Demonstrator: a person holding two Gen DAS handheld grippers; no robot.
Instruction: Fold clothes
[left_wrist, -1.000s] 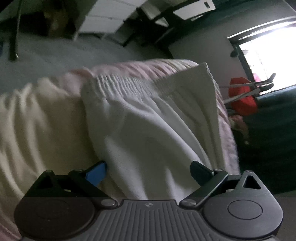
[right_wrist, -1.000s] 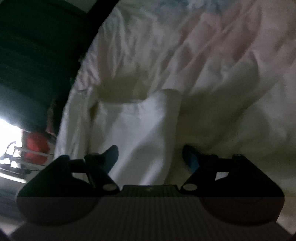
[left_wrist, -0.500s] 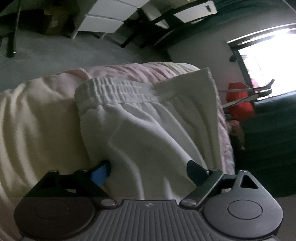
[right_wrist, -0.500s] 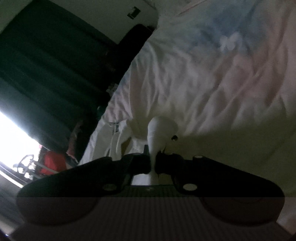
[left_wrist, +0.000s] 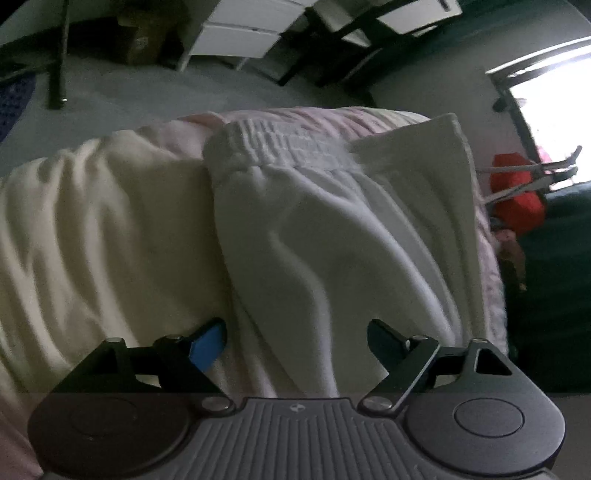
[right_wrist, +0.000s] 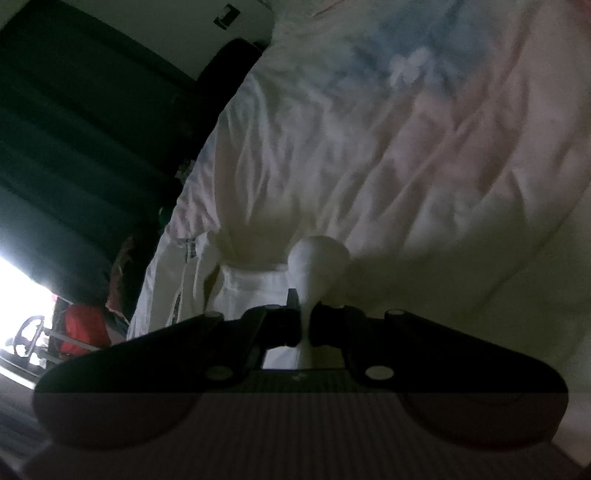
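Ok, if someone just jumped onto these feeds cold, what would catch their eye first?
Probably the white garment with its gathered elastic waistband, spread on the rumpled pale bedding in the left wrist view, with the left gripper open around its near end. Next, the right gripper shut on a pinched fold of that white fabric. The glaring window at the left view's right edge, a red object below it, also stands out.

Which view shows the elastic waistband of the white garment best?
The left wrist view: the gathered waistband lies in full sight across the white garment on the bed. The right wrist view shows only a bunched fold of fabric pinched in the right gripper, no waistband.
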